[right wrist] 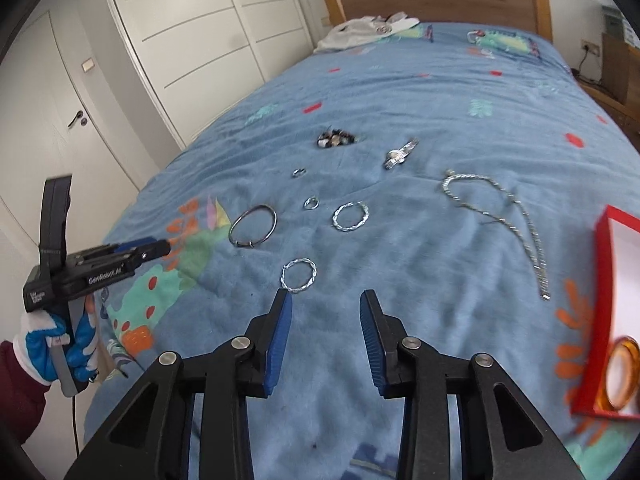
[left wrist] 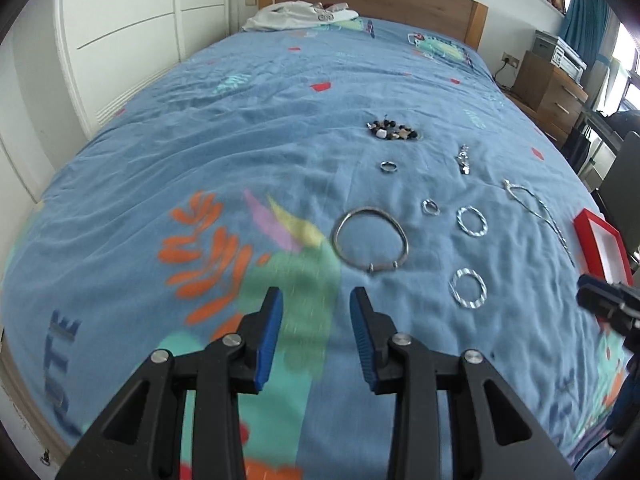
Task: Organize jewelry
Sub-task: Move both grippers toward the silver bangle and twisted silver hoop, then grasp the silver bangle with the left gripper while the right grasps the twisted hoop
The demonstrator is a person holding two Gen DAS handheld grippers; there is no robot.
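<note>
Both tools, left [left wrist: 316,312] and right [right wrist: 325,314], are hovering open, gripping nothing; red box [right wrist: 596,320] is holding 1 amber bangle [right wrist: 624,374].

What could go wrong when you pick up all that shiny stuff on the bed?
1. The two small rings lie flat in the soft, wrinkly bedspread, so the wide jaws might pinch cloth instead or push them into a fold.
2. The long chain lies in loose loops; lifted by one end, it may tangle or drag.
3. The beads sit in a heap and could scatter if nudged.
</note>
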